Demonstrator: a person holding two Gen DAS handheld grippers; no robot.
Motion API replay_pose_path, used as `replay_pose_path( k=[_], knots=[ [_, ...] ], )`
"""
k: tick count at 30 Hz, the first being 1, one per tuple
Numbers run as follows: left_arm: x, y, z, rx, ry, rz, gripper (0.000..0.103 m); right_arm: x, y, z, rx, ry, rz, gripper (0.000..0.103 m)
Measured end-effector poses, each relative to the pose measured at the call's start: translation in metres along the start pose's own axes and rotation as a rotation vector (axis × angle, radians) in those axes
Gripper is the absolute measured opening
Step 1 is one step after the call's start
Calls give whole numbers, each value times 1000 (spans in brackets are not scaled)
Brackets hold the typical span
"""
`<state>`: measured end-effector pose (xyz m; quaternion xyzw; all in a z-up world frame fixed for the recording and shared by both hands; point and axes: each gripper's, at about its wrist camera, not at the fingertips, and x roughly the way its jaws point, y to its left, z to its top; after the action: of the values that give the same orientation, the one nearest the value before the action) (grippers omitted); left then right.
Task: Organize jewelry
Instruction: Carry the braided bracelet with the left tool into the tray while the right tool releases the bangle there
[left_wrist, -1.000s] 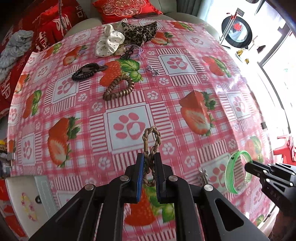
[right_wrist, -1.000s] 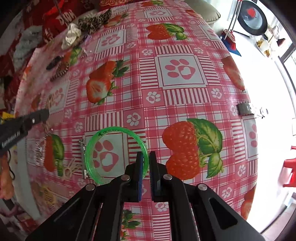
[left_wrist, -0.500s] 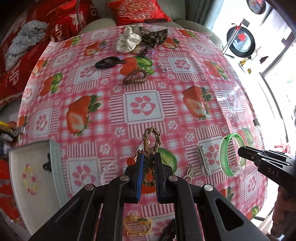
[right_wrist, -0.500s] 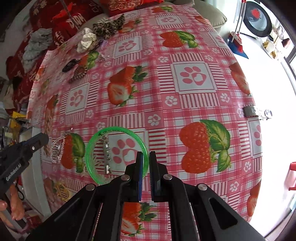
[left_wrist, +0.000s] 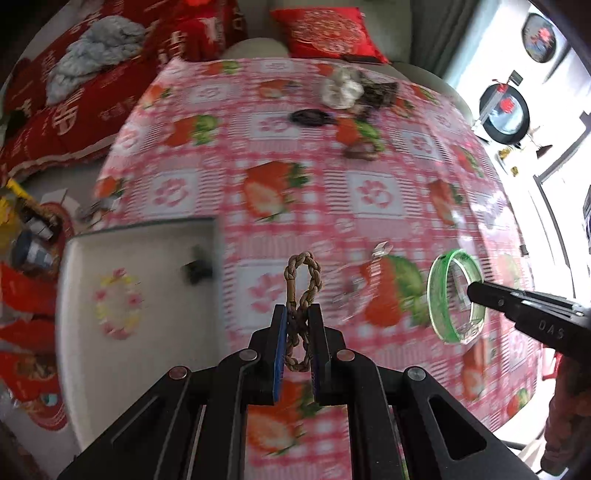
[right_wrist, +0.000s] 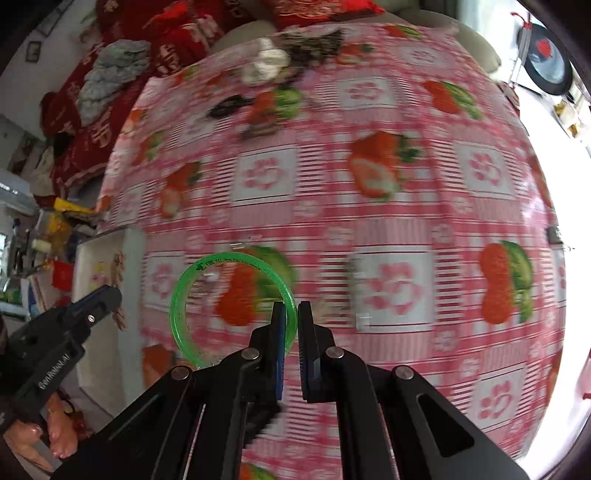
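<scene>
L tongs clamp braided bracelet, loop sticking fwd; R tongs pinch green bangle.

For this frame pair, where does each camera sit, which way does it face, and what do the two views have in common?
Left wrist: on the left gripper, looking forward over the tablecloth and white tray; its fingers clamp a braided bracelet, right gripper entering at right.
Right wrist: on the right gripper, facing the same cloth; its fingers clamp the green bangle, left gripper and a hand at lower left.
Shared: bangle, tray, both grippers.
</scene>
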<state>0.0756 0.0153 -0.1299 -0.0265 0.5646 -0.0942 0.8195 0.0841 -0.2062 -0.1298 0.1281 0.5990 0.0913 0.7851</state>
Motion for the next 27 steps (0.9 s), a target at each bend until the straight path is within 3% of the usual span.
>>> replay_pose_path(
  k=[7, 16, 27],
  knots=[
    [-2, 80, -31, -95, 30, 52, 18, 14, 84, -3, -99, 13, 44, 7],
    [22, 147, -56, -175, 83, 95, 18, 54, 186, -12, -240, 71, 70, 7],
    [37, 179, -62, -224, 107, 110, 18, 101, 232, -13, -322, 153, 11, 7]
  ],
)
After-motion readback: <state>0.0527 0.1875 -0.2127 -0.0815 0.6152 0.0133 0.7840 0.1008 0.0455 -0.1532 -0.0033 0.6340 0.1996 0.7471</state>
